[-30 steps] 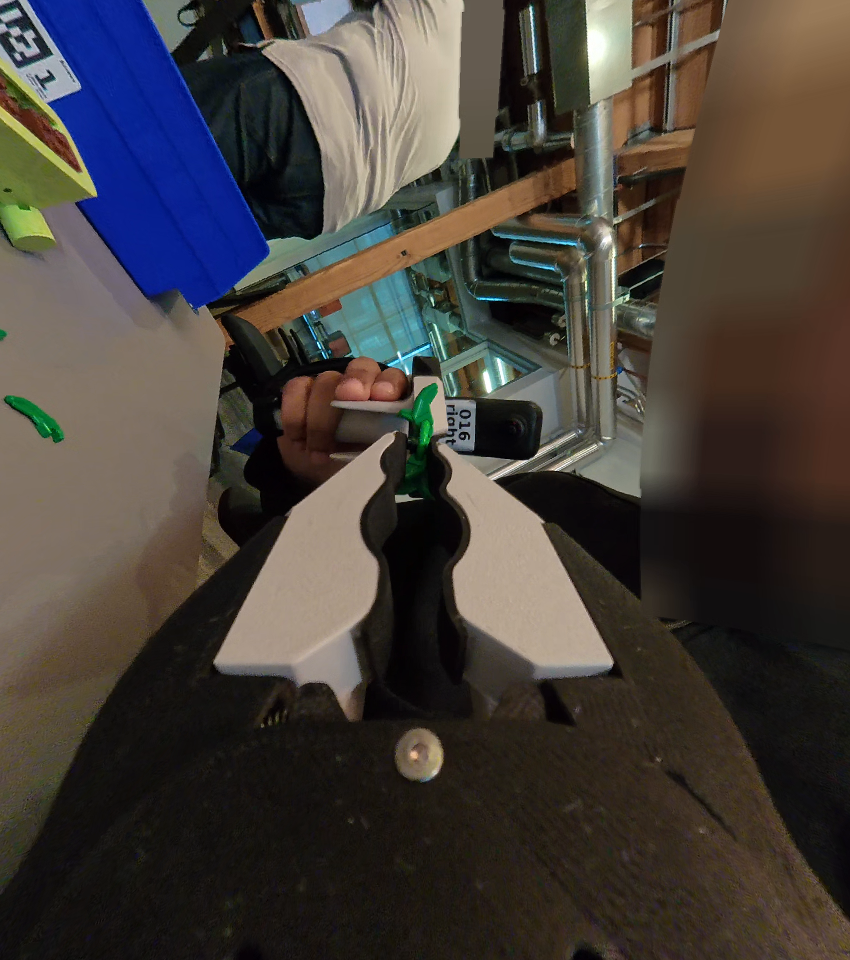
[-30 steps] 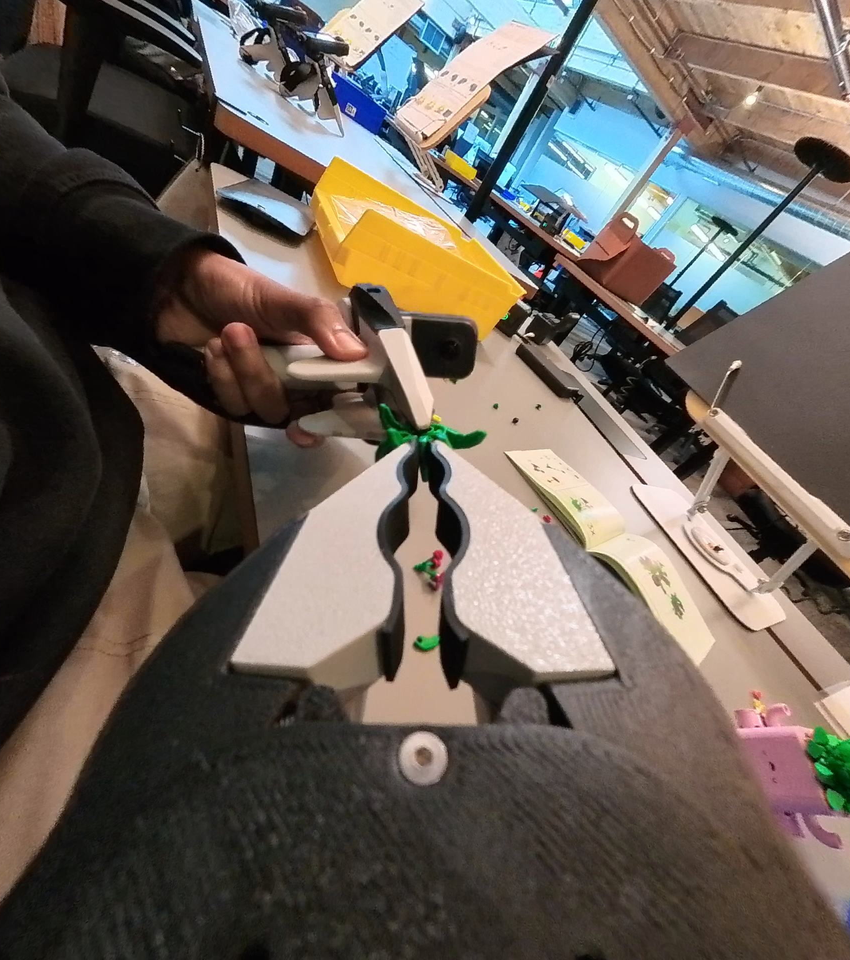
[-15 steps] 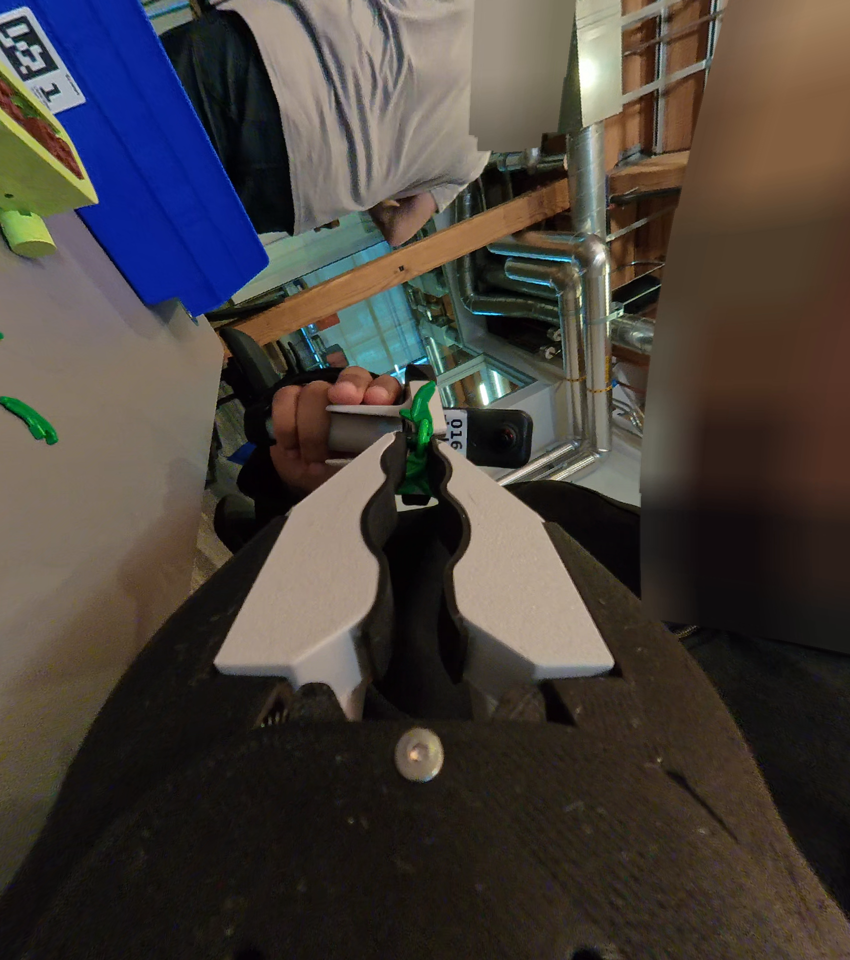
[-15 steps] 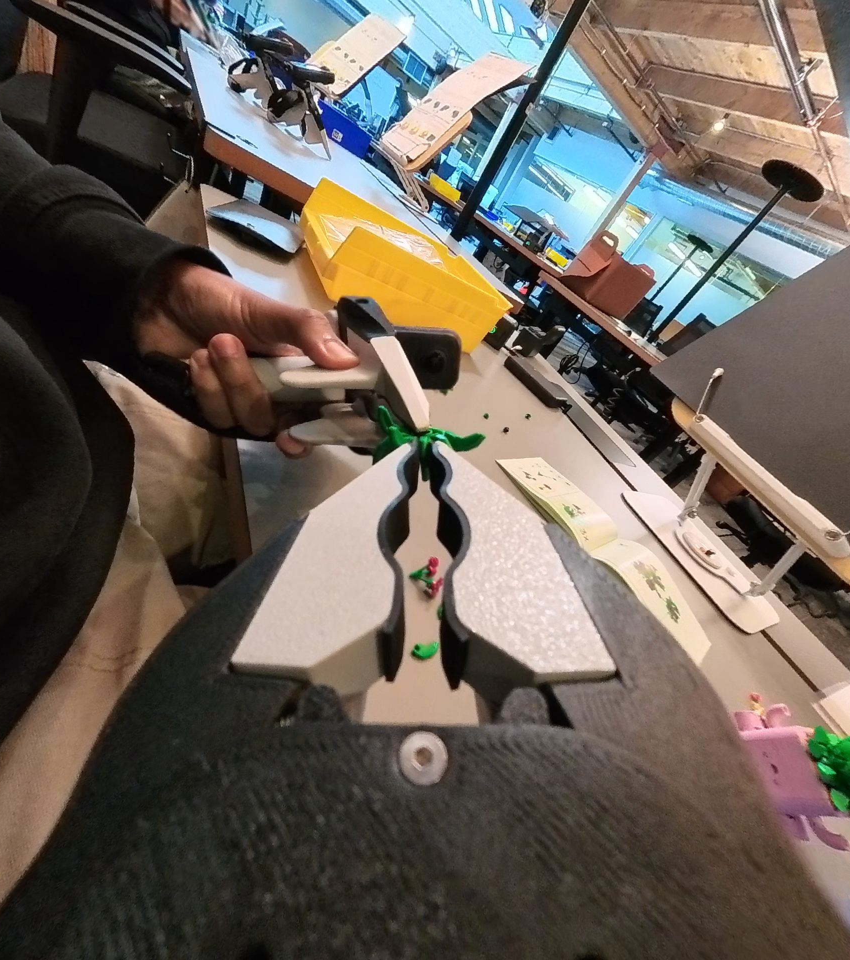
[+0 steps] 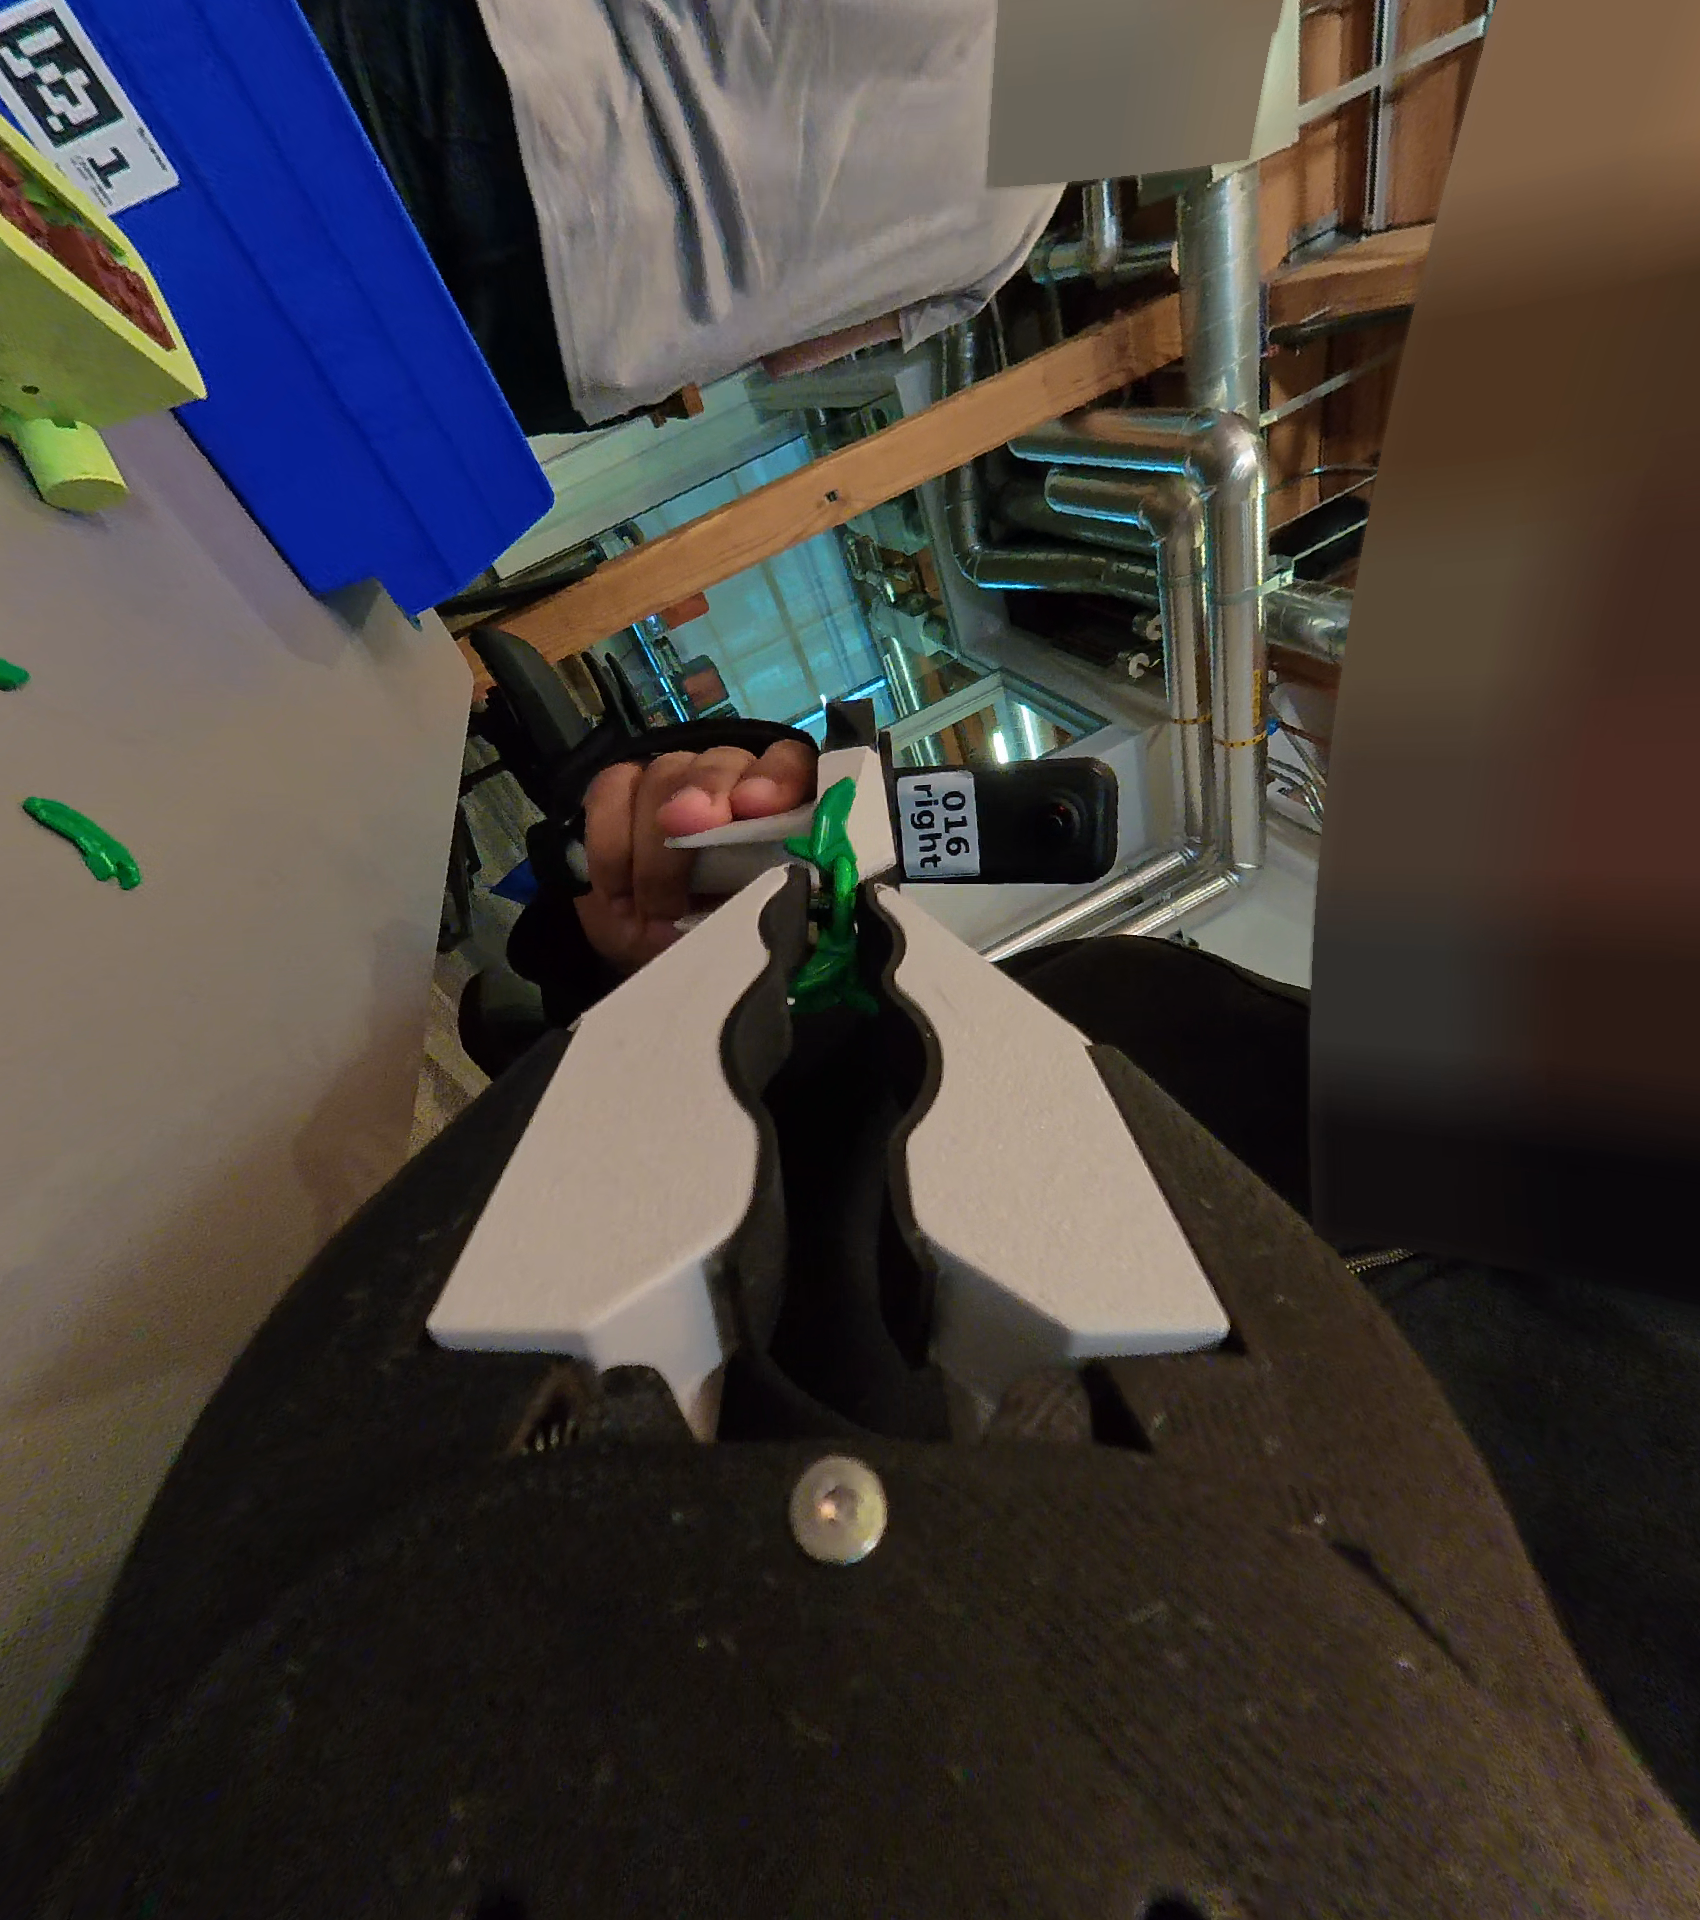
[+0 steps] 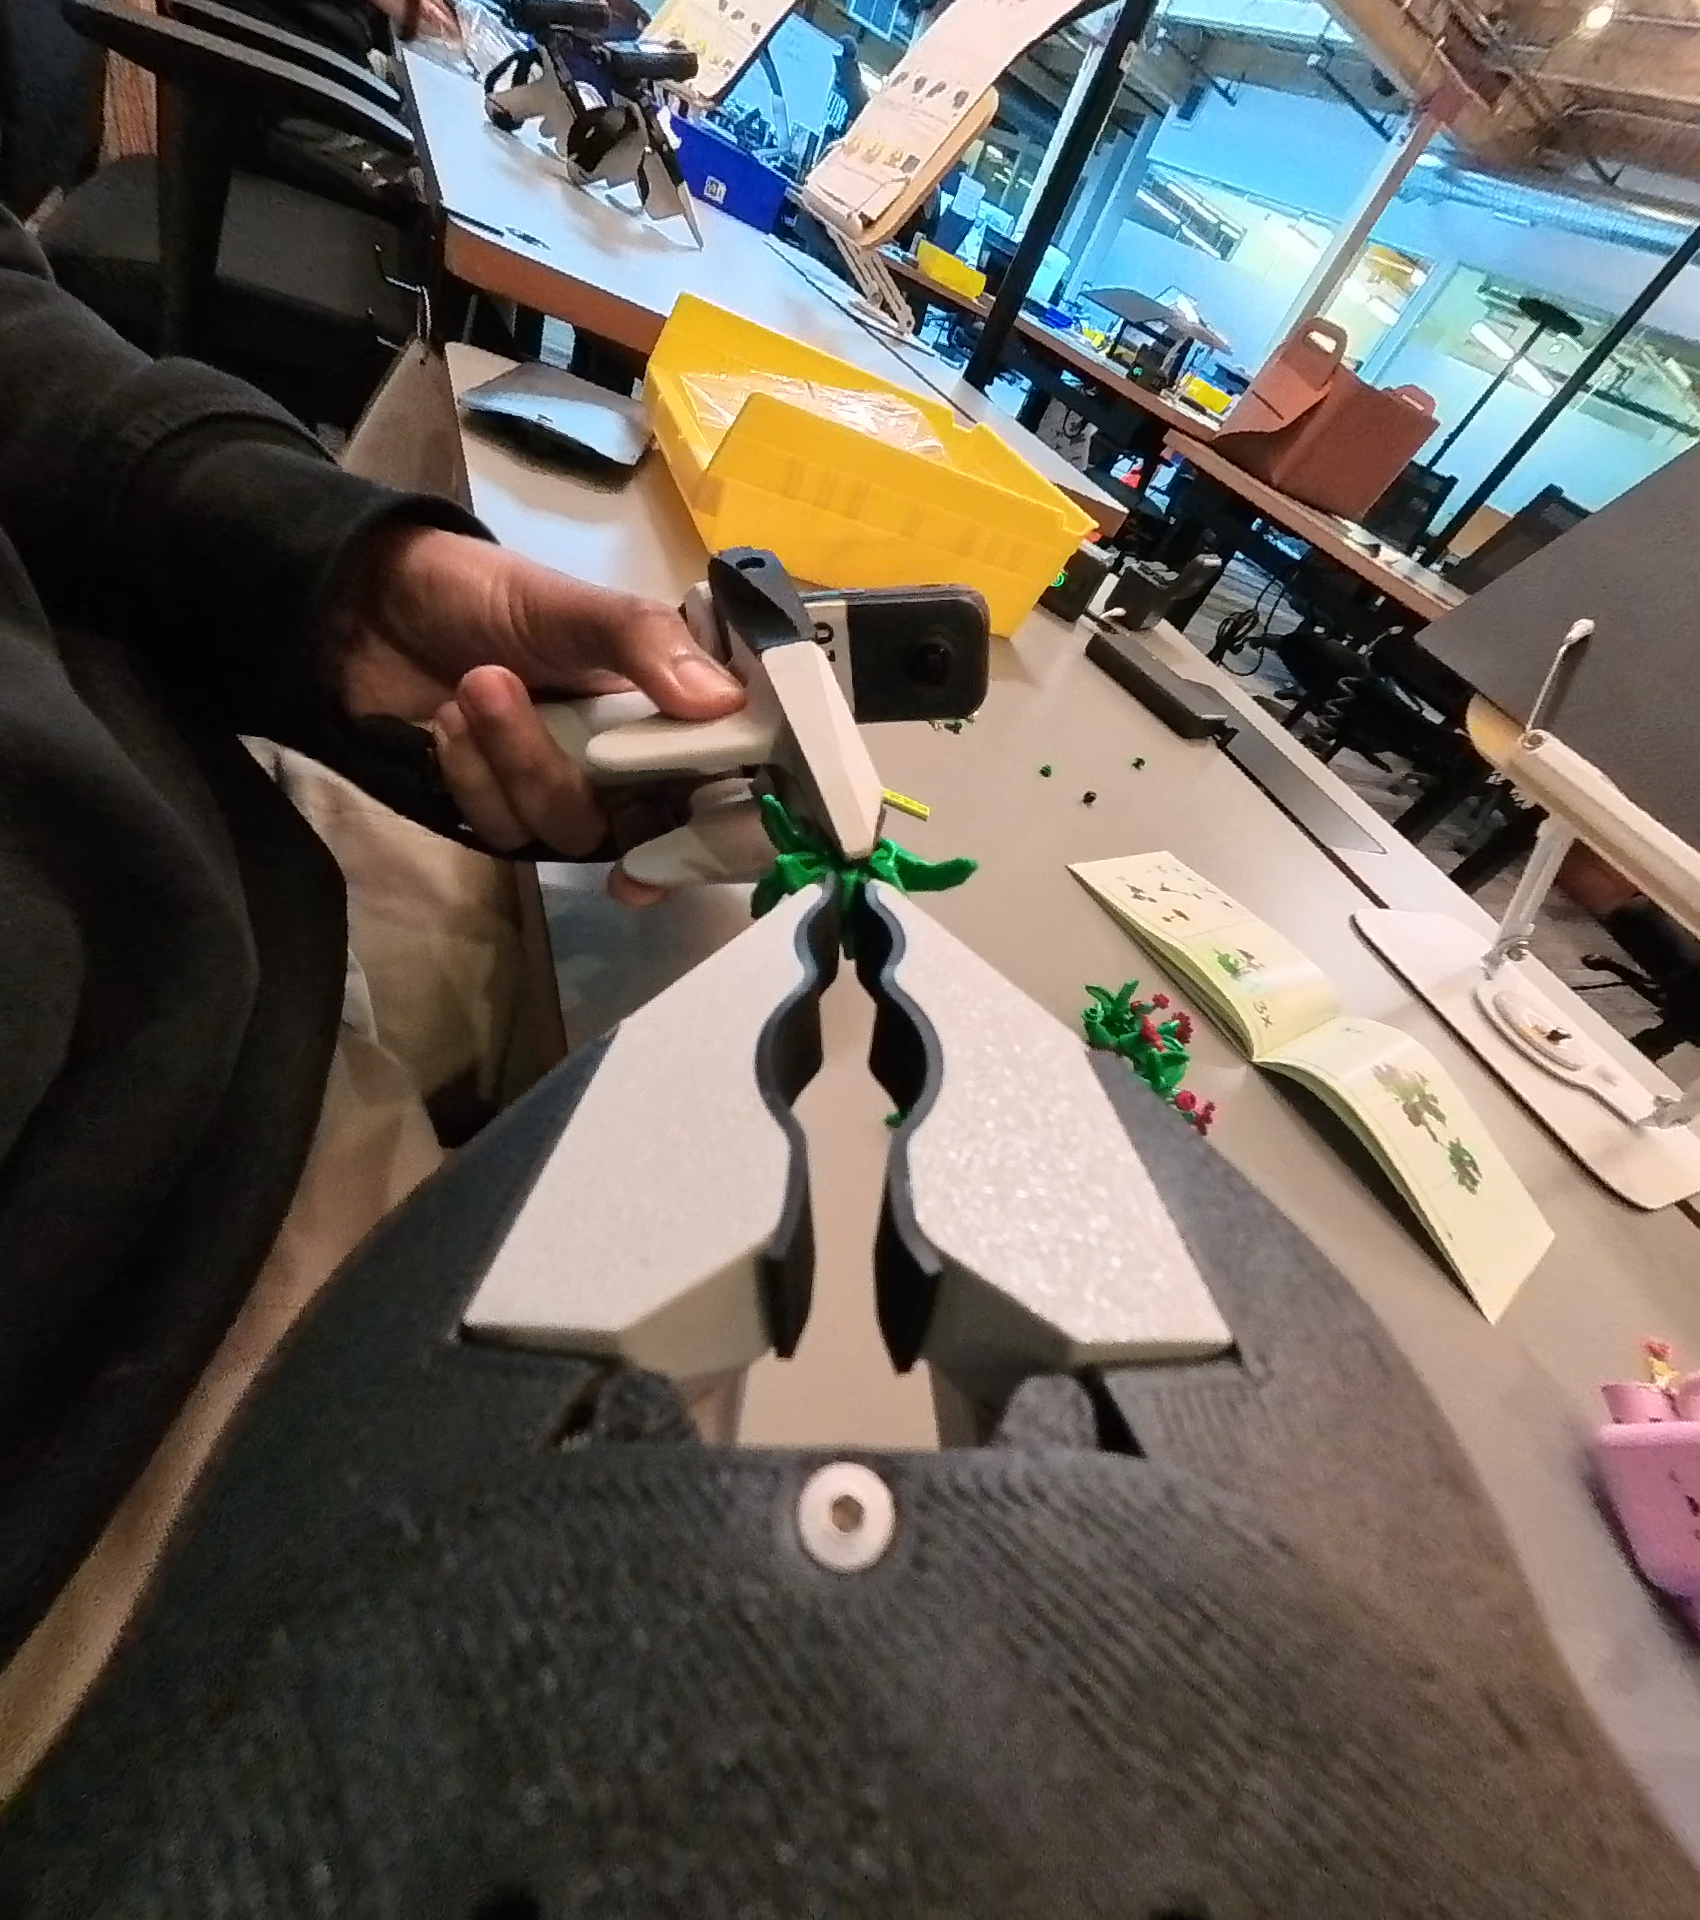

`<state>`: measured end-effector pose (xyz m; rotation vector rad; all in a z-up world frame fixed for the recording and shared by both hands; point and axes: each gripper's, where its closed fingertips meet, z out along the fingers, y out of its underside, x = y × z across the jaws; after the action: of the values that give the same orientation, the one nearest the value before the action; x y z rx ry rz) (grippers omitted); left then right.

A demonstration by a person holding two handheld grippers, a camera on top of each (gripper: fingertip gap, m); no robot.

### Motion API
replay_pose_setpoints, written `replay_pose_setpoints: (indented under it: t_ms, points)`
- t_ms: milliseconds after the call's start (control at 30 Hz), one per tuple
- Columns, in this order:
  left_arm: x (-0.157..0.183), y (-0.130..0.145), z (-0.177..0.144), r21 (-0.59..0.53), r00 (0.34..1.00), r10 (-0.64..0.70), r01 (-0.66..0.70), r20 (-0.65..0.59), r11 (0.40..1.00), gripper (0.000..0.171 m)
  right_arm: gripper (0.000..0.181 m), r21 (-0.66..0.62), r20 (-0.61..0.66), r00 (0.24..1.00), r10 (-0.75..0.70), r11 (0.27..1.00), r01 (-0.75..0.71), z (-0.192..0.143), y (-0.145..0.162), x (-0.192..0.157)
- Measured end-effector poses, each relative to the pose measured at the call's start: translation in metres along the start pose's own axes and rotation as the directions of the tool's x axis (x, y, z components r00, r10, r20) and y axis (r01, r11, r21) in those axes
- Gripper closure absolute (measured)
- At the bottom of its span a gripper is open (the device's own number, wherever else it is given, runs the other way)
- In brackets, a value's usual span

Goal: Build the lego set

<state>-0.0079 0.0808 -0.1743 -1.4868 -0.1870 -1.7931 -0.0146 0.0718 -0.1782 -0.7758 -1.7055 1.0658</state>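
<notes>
Green leafy lego sprig [image 5: 833,914]: thin stem with splayed glossy leaves, held in the air above the bench [image 6: 1054,935]. Left tongs [image 5: 830,896] and right tongs [image 6: 851,906] both pinch it at their tips, meeting nose to nose. Loose green leaf pieces [image 5: 82,840] lie on the bench; a cluster with red buds [image 6: 1142,1034] sits beside the open booklet [image 6: 1324,1070]. Yellow bin [image 6: 856,488]: clear plastic inside. Blue bin [image 5: 306,312]: contents hidden.

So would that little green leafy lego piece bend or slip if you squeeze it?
The green leafy piece looks thin and spindly, so it probably flexes slightly. It seems very light. Pinched only at the tips of the right tool and left tool, it could twist or slip.
</notes>
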Motion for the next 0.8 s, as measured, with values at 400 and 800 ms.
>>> replay_pose_setpoints:
  t_ms: [400, 800]
  points:
    - [-0.006, 0.000, -0.006, -0.035, 0.998, 0.020, -0.018, 0.053, 0.999, 0.154, 0.181, -0.013, -0.002, 0.999, -0.048, 0.999, 0.048, -0.002, 0.000, -0.001]
    - [-0.001, 0.006, -0.005, -0.076, 1.000, -0.006, 0.006, -0.001, 0.997, 0.165, 0.181, 0.001, 0.017, 0.998, -0.063, 0.998, 0.063, -0.002, 0.000, -0.004]
